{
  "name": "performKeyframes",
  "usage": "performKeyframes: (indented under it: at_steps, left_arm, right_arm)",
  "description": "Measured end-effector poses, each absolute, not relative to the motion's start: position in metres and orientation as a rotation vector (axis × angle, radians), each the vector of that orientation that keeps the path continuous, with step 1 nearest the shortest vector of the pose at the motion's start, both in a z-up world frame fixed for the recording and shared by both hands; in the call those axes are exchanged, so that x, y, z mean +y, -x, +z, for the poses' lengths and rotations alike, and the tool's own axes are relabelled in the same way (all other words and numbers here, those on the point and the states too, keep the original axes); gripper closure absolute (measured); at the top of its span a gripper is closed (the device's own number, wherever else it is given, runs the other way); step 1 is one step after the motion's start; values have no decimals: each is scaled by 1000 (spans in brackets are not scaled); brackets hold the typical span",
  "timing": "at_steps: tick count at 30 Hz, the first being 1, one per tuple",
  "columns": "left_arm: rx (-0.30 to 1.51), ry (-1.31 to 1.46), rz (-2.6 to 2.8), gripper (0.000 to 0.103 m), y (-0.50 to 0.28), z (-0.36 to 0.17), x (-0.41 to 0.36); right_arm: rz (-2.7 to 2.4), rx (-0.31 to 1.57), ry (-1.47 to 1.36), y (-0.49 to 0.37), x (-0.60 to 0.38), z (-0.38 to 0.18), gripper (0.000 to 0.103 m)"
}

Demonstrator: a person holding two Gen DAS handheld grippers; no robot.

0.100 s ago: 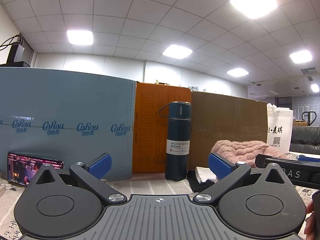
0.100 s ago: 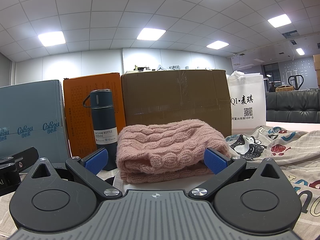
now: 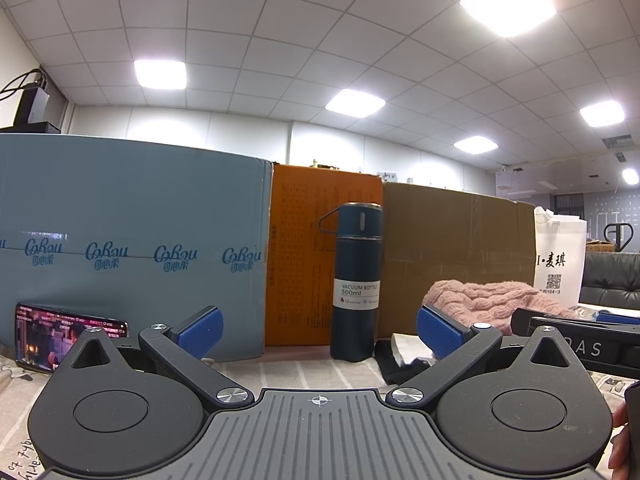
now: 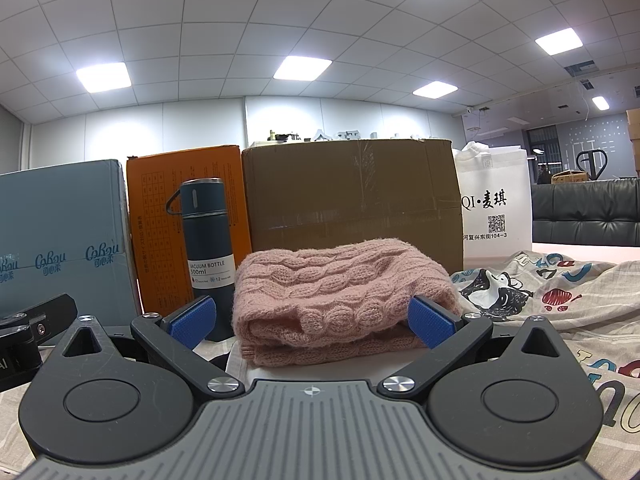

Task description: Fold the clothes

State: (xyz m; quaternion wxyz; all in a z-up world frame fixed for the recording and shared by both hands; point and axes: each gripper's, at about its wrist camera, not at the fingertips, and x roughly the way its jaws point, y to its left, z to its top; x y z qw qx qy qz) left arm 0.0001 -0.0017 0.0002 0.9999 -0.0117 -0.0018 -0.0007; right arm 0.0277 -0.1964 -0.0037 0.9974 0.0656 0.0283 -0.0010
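Folded pink sweater point(image 4: 340, 300) lies ahead of your right gripper point(image 4: 312, 316), fingers wide, holding nothing; your left gripper point(image 3: 319, 330), likewise wide, faces the vacuum bottle point(image 3: 357, 280).

I'm in an office. Above me runs a grid ceiling point(image 4: 320, 20) of square tiles with flat light panels point(image 4: 303, 68) set in. To my right stands a black leather sofa point(image 4: 584, 210), and a pallet jack point(image 4: 591, 164) waits far back by stacked cartons. Before me shipping boxes point(image 4: 352, 196) line the table point(image 3: 304, 368), with a white shop bag point(image 4: 496, 208) beside them.
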Motion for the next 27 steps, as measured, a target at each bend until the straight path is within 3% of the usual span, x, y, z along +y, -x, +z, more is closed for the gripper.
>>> performKeyframes:
  at_steps: [27]
  left_arm:
    - [-11, 38, 1, 0, 5, 0, 2]
  right_arm:
    - [-2, 57, -130, -27, -196, -3, 0]
